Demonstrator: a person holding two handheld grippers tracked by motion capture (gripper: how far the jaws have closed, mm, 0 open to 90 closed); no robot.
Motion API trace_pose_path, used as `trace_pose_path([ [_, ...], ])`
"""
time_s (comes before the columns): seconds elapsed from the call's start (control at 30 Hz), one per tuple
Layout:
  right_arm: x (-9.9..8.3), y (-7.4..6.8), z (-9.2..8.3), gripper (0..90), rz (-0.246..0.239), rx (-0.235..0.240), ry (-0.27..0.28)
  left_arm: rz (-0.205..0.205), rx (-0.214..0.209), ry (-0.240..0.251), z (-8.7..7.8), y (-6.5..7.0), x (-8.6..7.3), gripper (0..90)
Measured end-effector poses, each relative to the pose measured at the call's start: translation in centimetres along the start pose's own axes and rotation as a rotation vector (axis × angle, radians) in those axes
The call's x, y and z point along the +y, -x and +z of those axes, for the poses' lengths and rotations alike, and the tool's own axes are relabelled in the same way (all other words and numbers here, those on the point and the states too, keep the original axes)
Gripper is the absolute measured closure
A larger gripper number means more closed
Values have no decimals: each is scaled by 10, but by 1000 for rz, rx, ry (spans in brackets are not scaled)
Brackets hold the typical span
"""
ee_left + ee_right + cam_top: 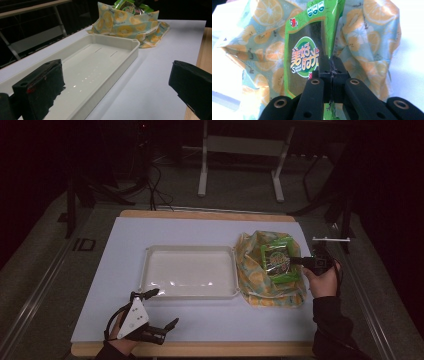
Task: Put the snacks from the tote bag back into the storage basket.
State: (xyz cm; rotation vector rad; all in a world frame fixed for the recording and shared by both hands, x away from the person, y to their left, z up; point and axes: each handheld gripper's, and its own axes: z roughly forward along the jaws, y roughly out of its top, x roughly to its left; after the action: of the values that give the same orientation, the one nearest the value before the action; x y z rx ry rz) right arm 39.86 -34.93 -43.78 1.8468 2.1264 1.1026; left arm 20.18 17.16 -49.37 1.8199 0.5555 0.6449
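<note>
A green snack packet (278, 261) with a dark window lies on top of a cloth bag (260, 287) printed with orange slices, at the right of the white mat. My right gripper (294, 261) is shut on the packet's right edge. In the right gripper view its jaws (332, 65) pinch the packet (303, 57) in front of the bag (372, 37). My left gripper (165, 308) stands open near the mat's front left, with nothing between its fingers. Ahead of my left gripper (116, 86) lie the tray (113, 75) and, farther off, the bag (130, 27).
An empty white tray (190, 248) sits in the middle of the mat, just left of the bag. The mat (200, 320) covers a wooden table. Behind the table are a white frame's legs (202, 175) and cables on the floor.
</note>
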Motion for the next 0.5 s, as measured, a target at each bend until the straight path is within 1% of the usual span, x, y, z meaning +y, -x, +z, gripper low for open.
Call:
trace_pose_path([
  [0.03, 0, 2, -2, 890, 6, 4, 6, -1, -1, -1, 0, 0, 0, 3],
  [0.1, 0, 4, -5, 890, 3, -5, 10, -1, -1, -3, 0, 0, 0, 3],
  [0.27, -2, 9, -13, 890, 17, -8, 22, -2, -1, -2, 0, 0, 0, 3],
  [0.3, -2, 11, -15, 890, 10, -14, 22, -1, -1, -2, 0, 0, 0, 3],
  [0.5, -3, 17, -26, 890, 30, -21, 46, 0, -1, -1, 0, 0, 0, 3],
])
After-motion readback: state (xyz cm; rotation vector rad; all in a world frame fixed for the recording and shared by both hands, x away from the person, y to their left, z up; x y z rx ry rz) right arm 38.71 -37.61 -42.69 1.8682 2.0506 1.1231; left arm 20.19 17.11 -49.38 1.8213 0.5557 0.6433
